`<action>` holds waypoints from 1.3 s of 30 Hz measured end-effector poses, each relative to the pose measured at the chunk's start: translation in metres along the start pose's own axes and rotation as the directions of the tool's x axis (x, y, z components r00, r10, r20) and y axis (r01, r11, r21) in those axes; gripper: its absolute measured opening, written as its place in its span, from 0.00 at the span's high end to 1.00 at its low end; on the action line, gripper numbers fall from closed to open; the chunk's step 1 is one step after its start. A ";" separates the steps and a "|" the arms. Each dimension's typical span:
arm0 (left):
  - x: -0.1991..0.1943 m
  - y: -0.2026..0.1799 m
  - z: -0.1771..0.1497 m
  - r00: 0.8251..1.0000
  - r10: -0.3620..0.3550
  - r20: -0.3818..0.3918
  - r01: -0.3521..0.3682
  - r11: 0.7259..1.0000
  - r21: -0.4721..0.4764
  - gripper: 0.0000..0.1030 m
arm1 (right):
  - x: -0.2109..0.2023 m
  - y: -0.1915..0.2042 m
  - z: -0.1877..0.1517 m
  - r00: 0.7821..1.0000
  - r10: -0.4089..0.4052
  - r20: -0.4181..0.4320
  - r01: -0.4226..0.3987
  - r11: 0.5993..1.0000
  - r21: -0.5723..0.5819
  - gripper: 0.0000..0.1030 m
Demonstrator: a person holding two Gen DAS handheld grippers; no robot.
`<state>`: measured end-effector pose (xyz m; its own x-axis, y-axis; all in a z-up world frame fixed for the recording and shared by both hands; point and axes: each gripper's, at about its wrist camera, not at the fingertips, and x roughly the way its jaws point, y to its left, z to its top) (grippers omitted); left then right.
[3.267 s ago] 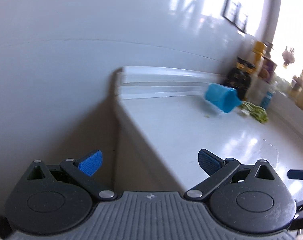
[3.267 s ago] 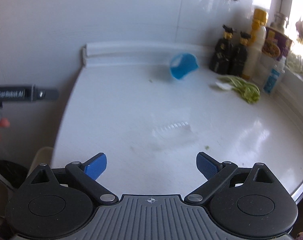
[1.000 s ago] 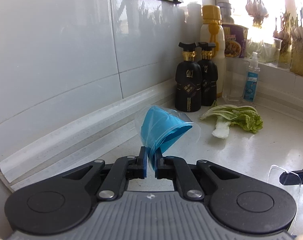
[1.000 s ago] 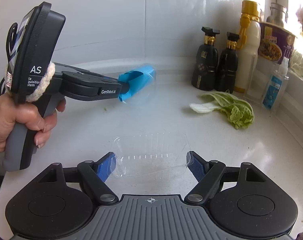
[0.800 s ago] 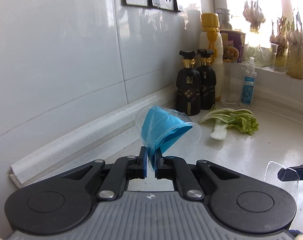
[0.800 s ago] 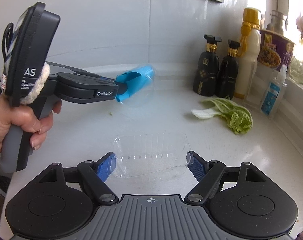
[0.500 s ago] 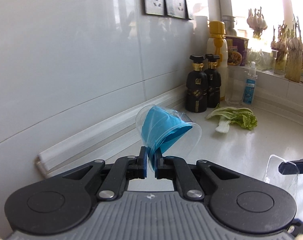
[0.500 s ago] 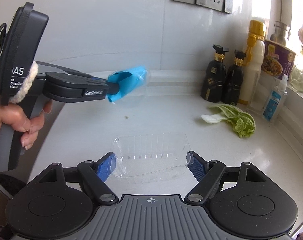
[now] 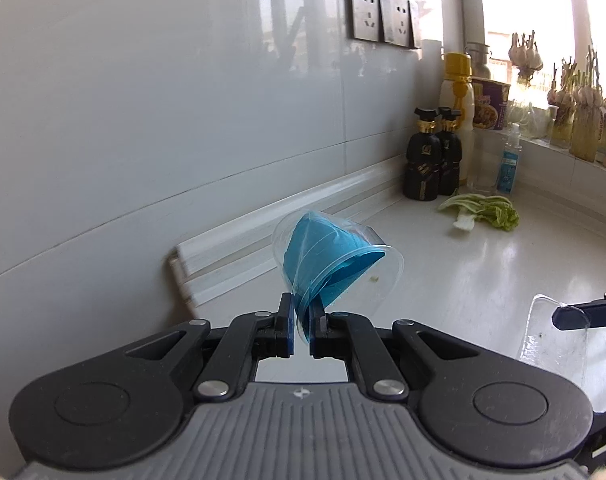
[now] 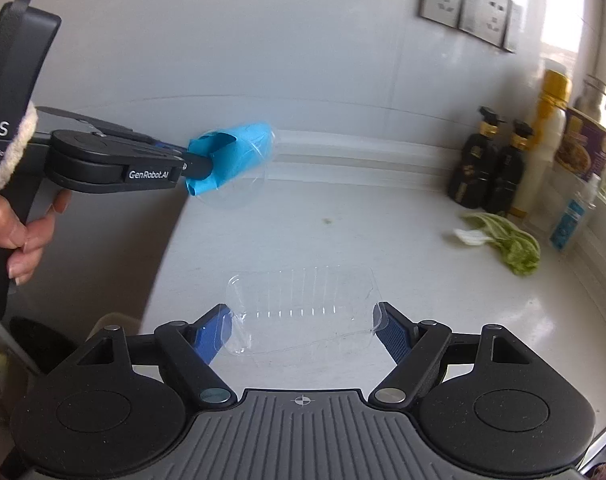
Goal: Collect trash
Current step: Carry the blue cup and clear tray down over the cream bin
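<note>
Your right gripper (image 10: 303, 326) stands wide, clamped on the clear plastic tray (image 10: 303, 304), your left gripper (image 9: 301, 318) pinches the clear cup with blue liner (image 9: 331, 256), both above the tabletop (image 10: 363, 240), where the leafy scrap (image 10: 507, 240) remains uncollected.

The desk (image 10: 343, 216) lies bare across its middle, from the leafy greens (image 10: 507, 246) over to its left edge, so a gripper could pass freely there. Behind the greens, against the tiled wall (image 9: 183, 100), two dark bottles (image 9: 433, 156) and a tall yellow-capped bottle (image 9: 457, 92) block the corner. Just right of the greens a small spray bottle (image 10: 569, 220) stands by the ledge. A raised white strip (image 9: 287, 216) runs along the wall behind the greens.
</note>
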<state>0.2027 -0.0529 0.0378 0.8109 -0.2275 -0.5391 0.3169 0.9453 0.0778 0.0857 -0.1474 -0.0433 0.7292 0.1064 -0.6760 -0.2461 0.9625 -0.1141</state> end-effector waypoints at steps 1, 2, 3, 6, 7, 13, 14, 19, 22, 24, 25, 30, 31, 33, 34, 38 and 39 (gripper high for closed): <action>-0.004 0.003 -0.002 1.000 0.004 -0.002 -0.004 1.000 -0.004 0.94 | 0.000 0.005 0.000 1.000 0.007 -0.003 -0.007 1.000 -0.004 0.23; -0.008 0.008 -0.006 1.000 0.009 -0.005 -0.009 1.000 -0.010 0.94 | -0.001 0.010 0.000 1.000 0.012 -0.006 -0.012 1.000 -0.007 0.23; -0.011 0.012 -0.008 1.000 0.013 -0.008 -0.013 1.000 -0.017 0.94 | -0.001 0.015 0.000 1.000 0.017 -0.008 -0.017 1.000 -0.011 0.23; -0.019 0.023 -0.017 1.000 0.022 -0.021 -0.023 0.999 -0.038 0.94 | -0.001 0.029 0.001 0.999 0.040 -0.015 -0.040 0.999 -0.019 0.23; -0.021 0.027 -0.021 0.999 0.025 -0.025 -0.026 0.999 -0.046 0.94 | -0.002 0.034 0.001 0.999 0.047 -0.018 -0.047 0.999 -0.021 0.23; -0.031 0.052 -0.041 0.997 0.058 -0.041 -0.061 0.994 -0.089 0.94 | 0.001 0.062 0.002 0.994 0.101 -0.032 -0.102 0.994 -0.038 0.23; -0.032 0.057 -0.044 0.997 0.064 -0.047 -0.069 0.993 -0.099 0.94 | 0.002 0.067 0.003 0.993 0.114 -0.032 -0.116 0.992 -0.043 0.23; -0.035 0.077 -0.062 0.993 0.089 -0.073 -0.099 0.985 -0.139 0.94 | 0.005 0.096 0.005 0.987 0.156 -0.034 -0.158 0.984 -0.079 0.23; -0.035 0.089 -0.075 0.991 0.097 -0.094 -0.111 0.981 -0.160 0.94 | 0.010 0.113 0.006 0.981 0.191 -0.038 -0.194 0.977 -0.093 0.23; -0.034 0.096 -0.084 0.989 0.102 -0.111 -0.120 0.977 -0.173 0.94 | 0.015 0.125 0.006 0.976 0.211 -0.044 -0.215 0.971 -0.103 0.23; -0.033 0.098 -0.089 0.987 0.104 -0.119 -0.124 0.976 -0.180 0.94 | 0.018 0.130 0.006 0.974 0.220 -0.048 -0.224 0.969 -0.106 0.23; -0.024 0.112 -0.115 0.979 0.106 -0.172 -0.142 0.967 -0.213 0.94 | 0.032 0.151 -0.001 0.964 0.255 -0.074 -0.263 0.957 -0.120 0.22; -0.021 0.114 -0.121 0.978 0.105 -0.182 -0.145 0.965 -0.219 0.94 | 0.035 0.156 -0.003 0.961 0.264 -0.080 -0.273 0.954 -0.122 0.22; -0.016 0.117 -0.136 0.973 0.105 -0.205 -0.152 0.962 -0.227 0.94 | 0.040 0.163 -0.007 0.955 0.284 -0.091 -0.293 0.949 -0.116 0.22; -0.013 0.118 -0.144 0.970 0.107 -0.220 -0.158 0.959 -0.233 0.94 | 0.044 0.167 -0.009 0.952 0.292 -0.095 -0.302 0.947 -0.112 0.22; 0.003 0.127 -0.181 0.952 0.092 -0.292 -0.177 0.944 -0.278 0.94 | 0.058 0.178 -0.014 0.943 0.312 -0.119 -0.325 0.938 -0.118 0.22; 0.007 0.128 -0.190 0.947 0.088 -0.308 -0.181 0.940 -0.288 0.94 | 0.061 0.181 -0.016 0.941 0.315 -0.126 -0.330 0.936 -0.119 0.22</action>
<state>0.1554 0.1111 -0.1154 0.6448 -0.0600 -0.7620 0.0093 0.9975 -0.0707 0.0758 0.0291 -0.1166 0.5278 0.3720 -0.7636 -0.5472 0.8365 0.0293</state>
